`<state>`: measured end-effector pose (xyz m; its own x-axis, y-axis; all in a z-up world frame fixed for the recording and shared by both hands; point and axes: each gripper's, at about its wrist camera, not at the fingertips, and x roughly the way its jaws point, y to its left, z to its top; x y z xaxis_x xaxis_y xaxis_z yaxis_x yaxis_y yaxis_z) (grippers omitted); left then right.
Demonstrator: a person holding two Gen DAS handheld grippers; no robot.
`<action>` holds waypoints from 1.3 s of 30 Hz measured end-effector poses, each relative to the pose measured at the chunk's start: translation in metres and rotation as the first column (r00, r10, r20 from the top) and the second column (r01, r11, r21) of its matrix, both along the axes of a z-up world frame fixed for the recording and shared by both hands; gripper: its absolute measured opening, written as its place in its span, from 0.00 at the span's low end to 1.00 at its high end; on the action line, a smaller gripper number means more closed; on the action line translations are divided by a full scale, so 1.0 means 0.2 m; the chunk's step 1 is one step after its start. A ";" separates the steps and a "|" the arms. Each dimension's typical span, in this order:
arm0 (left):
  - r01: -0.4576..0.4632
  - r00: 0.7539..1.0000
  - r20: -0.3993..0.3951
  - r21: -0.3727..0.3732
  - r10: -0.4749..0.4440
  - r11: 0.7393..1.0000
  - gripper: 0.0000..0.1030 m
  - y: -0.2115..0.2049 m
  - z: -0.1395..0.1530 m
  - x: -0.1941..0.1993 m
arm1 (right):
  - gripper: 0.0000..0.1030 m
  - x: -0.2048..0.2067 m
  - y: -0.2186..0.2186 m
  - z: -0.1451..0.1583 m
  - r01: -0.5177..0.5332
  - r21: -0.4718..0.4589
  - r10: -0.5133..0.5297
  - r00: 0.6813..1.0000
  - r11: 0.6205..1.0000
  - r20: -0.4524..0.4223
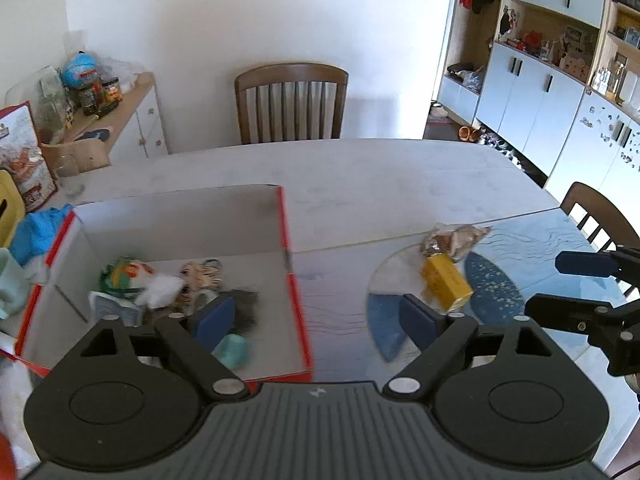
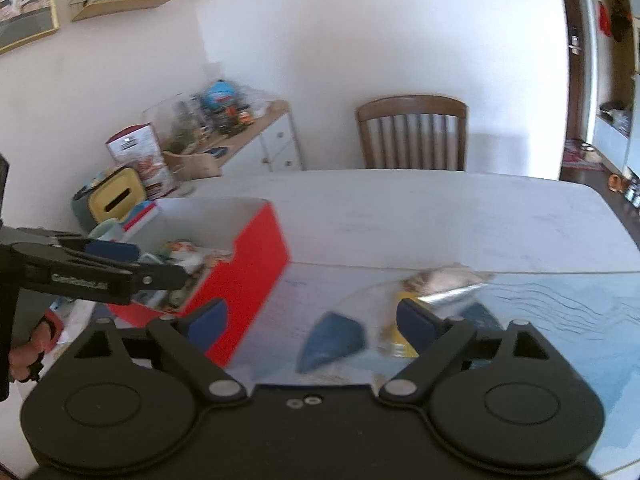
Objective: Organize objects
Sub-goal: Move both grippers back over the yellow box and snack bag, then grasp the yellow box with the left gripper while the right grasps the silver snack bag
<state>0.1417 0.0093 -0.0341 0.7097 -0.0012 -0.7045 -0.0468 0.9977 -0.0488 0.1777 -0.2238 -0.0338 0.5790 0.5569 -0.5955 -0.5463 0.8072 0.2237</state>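
With both my left gripper (image 1: 320, 316) and right gripper (image 2: 310, 320) spread and empty, I'd square the right on the yellow box (image 1: 447, 280) beside the foil packet (image 1: 454, 238), then carry it into the red-edged box (image 1: 294, 280).

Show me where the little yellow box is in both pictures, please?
Left wrist view: the yellow box lies right of centre on the blue placemat, just past the left gripper, with a crinkly wrapper behind it.
Right wrist view: the yellow box is blurry, low and right of centre, partly behind the right gripper.
Shared landmark: the red-sided box, to the left of it in both.
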 end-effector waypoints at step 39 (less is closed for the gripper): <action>-0.054 0.982 -0.180 -0.033 0.047 0.998 1.00 -0.69 -0.59 0.70 | 0.92 0.99 -0.15 -0.42 0.000 -0.158 -0.042 0.965 0.987 -0.258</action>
